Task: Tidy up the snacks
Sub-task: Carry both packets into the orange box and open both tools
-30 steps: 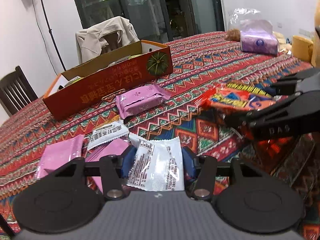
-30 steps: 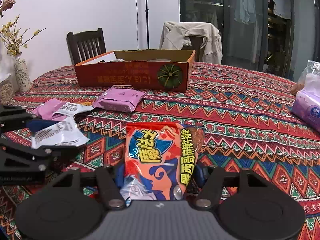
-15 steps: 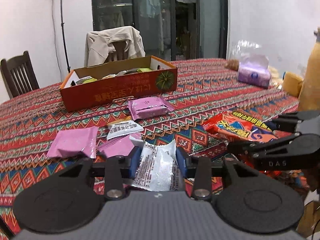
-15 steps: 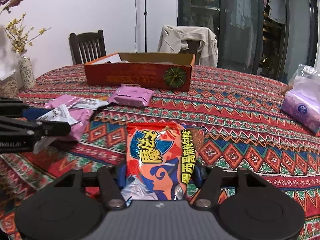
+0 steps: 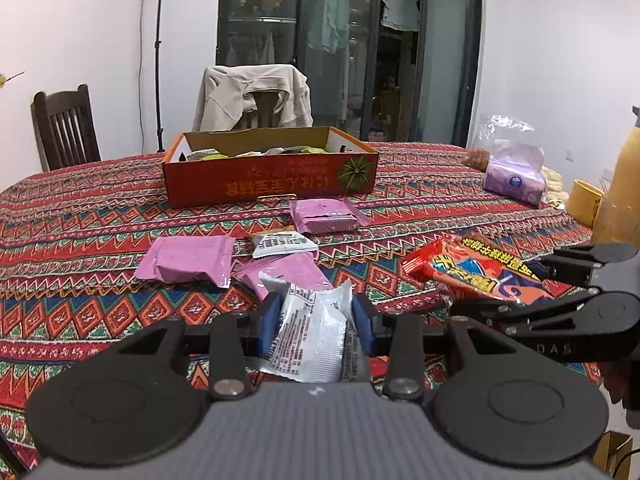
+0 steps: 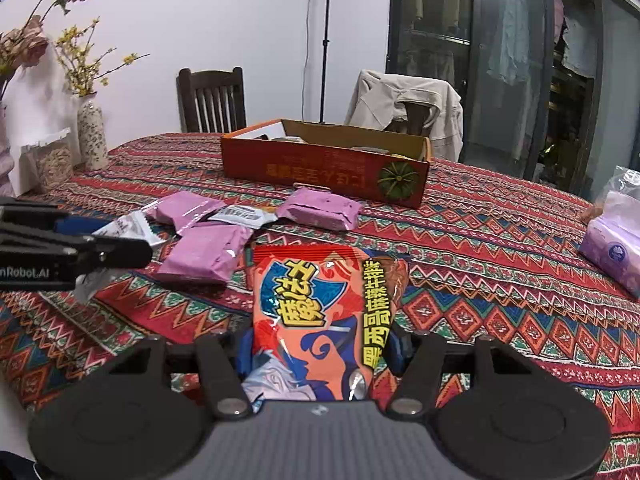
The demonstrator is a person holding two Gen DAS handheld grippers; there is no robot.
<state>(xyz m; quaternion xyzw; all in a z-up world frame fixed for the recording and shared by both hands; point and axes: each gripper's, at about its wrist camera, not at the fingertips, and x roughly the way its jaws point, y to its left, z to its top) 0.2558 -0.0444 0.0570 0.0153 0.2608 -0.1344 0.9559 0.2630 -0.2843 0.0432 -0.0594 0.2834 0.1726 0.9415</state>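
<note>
While each packet hangs clear of the desk point(image 5: 100, 208), the left hand-held gripper point(image 5: 316, 320) pinches a white snack packet point(image 5: 310, 336) and the right hand-held gripper point(image 6: 320, 356) clamps a red snack bag point(image 6: 320, 312). Both face the open orange box point(image 5: 268, 184), seemingly their destination, while pink packets point(image 5: 188, 258) lie loose before it.

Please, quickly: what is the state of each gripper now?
Left gripper: shut on a white crinkled foil snack packet.
Right gripper: shut on an orange-red printed snack bag.
</note>
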